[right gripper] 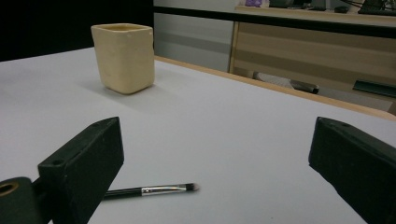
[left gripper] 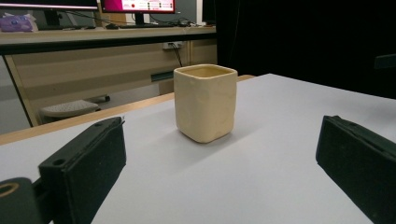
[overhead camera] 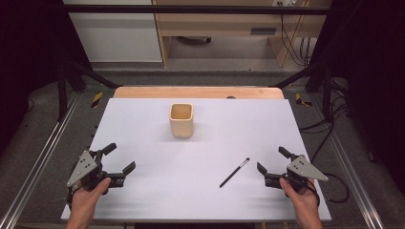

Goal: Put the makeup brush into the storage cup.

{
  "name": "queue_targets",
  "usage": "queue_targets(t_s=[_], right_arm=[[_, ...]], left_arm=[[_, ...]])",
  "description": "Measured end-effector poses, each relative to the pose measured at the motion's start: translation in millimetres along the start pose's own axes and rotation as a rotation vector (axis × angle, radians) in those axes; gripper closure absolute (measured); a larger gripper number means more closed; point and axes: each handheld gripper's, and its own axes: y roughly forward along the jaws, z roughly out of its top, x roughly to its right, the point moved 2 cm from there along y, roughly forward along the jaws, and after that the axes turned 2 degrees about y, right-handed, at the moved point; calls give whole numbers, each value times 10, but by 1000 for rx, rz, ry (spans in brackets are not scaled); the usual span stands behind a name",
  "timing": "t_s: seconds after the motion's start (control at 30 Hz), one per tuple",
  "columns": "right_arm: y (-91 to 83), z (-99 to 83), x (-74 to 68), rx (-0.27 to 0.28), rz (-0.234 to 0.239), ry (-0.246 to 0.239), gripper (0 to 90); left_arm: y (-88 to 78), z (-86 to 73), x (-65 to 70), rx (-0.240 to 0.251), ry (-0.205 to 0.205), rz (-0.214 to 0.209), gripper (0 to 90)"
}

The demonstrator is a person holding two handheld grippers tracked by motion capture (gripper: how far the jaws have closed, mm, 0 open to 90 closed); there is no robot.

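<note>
A cream square cup [overhead camera: 181, 120] stands upright and empty-looking on the white table top [overhead camera: 143, 191], toward the far middle. A thin black brush [overhead camera: 234, 172] with a silver ferrule lies flat at the near right. My left gripper [overhead camera: 119, 158] rests at the near left corner, held by a hand, open and empty. My right gripper [overhead camera: 272, 160] sits at the near right, open and empty, just right of the brush. In the left gripper view the cup [left gripper: 205, 102] stands ahead between the jaws. The right gripper view has the brush [right gripper: 154, 190] close by the left jaw and the cup [right gripper: 124, 57] far off.
A wooden strip [overhead camera: 198, 92] borders the table's far edge. Metal rails [overhead camera: 43, 157] and black frame bars run along both sides. Cables [overhead camera: 329, 129] trail off the right side. Wooden furniture [overhead camera: 224, 28] stands beyond the table.
</note>
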Motion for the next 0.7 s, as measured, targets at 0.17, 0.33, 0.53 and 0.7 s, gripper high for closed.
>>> queue_targets(t_s=[0.17, 0.33, 0.53, 0.7], right_arm=[[-12, 0, 27, 2, -12, 6, 35], [-42, 23, 20, 4, -29, 9, 38], [-72, 38, 11, 3, -31, 12, 39], [-48, 25, -31, -24, -19, -16, 50]], left_arm=[[4, 9, 5, -5, -4, 8, 8], [22, 31, 38, -15, -10, 22, 7], [117, 146, 174, -74, 14, 13, 8], [356, 231, 410, -115, 17, -27, 10]])
